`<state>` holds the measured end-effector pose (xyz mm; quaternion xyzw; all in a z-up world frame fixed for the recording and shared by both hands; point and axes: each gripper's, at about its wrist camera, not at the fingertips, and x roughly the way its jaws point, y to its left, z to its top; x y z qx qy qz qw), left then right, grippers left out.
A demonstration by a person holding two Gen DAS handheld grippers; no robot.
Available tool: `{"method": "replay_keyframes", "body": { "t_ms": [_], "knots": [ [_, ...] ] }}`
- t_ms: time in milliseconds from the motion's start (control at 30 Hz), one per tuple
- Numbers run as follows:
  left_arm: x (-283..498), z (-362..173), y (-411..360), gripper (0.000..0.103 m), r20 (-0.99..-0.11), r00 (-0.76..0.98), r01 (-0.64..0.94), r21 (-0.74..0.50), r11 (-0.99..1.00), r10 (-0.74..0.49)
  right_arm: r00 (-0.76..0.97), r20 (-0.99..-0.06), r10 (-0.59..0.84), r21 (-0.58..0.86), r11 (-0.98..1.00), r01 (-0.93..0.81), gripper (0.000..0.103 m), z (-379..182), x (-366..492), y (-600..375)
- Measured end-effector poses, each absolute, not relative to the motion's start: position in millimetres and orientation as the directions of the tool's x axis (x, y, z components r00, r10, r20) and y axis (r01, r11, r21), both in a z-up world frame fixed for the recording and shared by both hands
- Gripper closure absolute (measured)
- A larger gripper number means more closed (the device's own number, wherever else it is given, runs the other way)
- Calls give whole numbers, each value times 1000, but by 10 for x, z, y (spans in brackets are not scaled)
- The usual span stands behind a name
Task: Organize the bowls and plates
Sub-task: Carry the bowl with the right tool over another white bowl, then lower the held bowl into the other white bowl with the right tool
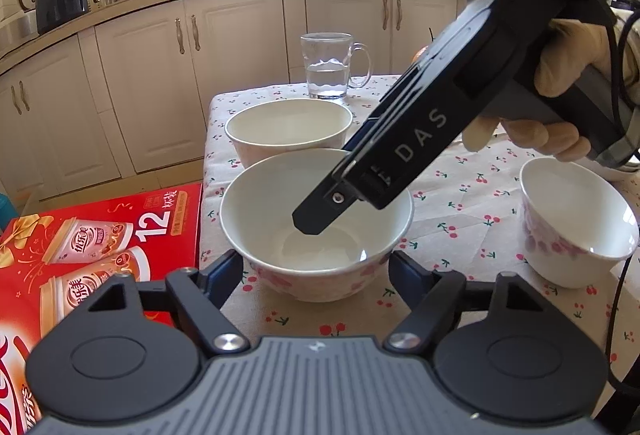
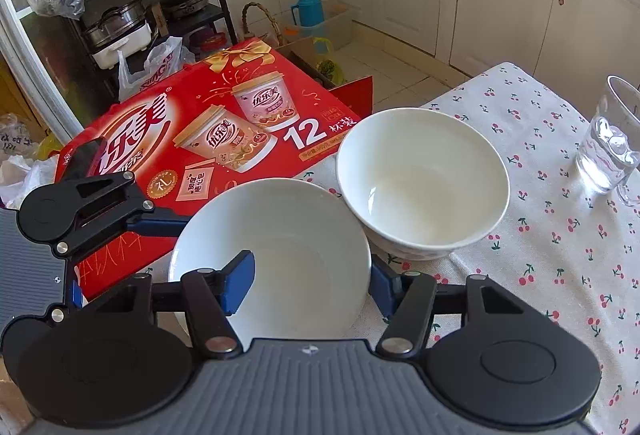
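Straddling the white, pink-flowered ceramic bowl on the cherry-print tablecloth with the left gripper, pads just beside its flanks, pressing or not being impossible to tell. Clamping that bowl's wall with the right gripper, one finger dipping inside, the other outside, just beside a plain white bowl.

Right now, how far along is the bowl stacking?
Nothing looks nested yet: three bowls each stand alone on the tablecloth. In hand: the near bowl, left gripper against its sides, right gripper closed over its rim, one finger inside. Left: nesting it with the far bowl and the right-hand bowl.
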<state>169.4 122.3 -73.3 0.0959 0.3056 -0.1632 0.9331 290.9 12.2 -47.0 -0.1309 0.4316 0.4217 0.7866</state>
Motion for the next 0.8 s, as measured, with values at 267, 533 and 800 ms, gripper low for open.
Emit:
{"method": "replay_keyframes", "body": {
  "t_ms": [267, 533, 800],
  "knots": [
    [1687, -713, 1194, 24, -611, 756, 372, 103, 922, -237, 265, -784, 561, 177, 612, -771, 37, -454, 2899, 96],
    [1602, -618, 1136, 24, -612, 752, 392, 117, 913, -244, 272, -779, 565, 174, 612, -772, 37, -359, 2776, 31],
    [1421, -459, 1034, 24, -605, 752, 421, 131, 897, -264, 287, -765, 577, 183, 621, -762, 37, -209, 2592, -118]
  ]
}}
